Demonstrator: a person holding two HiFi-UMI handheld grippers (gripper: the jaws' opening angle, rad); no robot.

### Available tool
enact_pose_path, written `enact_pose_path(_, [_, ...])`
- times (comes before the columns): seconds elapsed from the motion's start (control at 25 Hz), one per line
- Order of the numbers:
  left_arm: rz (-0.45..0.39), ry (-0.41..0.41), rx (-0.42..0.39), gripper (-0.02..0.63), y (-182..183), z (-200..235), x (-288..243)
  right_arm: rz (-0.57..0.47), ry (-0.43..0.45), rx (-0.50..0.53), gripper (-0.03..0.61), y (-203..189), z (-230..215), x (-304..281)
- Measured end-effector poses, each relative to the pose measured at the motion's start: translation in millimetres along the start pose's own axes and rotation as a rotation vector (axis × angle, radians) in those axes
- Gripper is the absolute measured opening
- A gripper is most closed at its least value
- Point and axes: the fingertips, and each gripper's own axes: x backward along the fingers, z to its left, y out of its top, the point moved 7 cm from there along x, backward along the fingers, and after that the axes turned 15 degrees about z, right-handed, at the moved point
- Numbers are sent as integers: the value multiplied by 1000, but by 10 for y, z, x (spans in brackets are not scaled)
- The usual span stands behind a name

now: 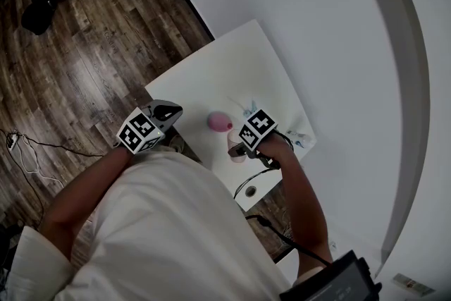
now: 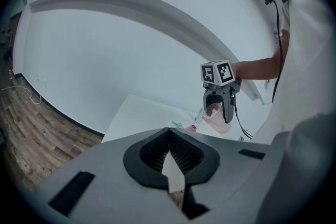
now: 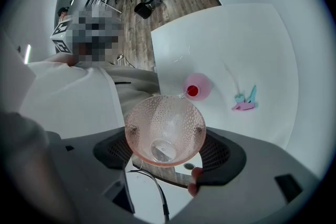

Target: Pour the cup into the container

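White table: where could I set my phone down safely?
The far half of the white table, between the round pink container and the wall, is bare. The near side is crowded: the container, small teal and pink clips, and the right tongs gripping a dimpled pink glass cup.

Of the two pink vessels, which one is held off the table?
The clear dimpled cup, clamped in the right gripper; the pink container stands on the white table.

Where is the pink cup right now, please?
Right gripper view: the cup is clamped in the right gripper, beside the pink container on the table.
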Motion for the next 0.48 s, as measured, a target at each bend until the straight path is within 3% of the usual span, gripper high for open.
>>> enact_pose_path(0.48, [-3,1,5,11,-5,-3,-28,8,-2,-1,373,-23,-34,29])
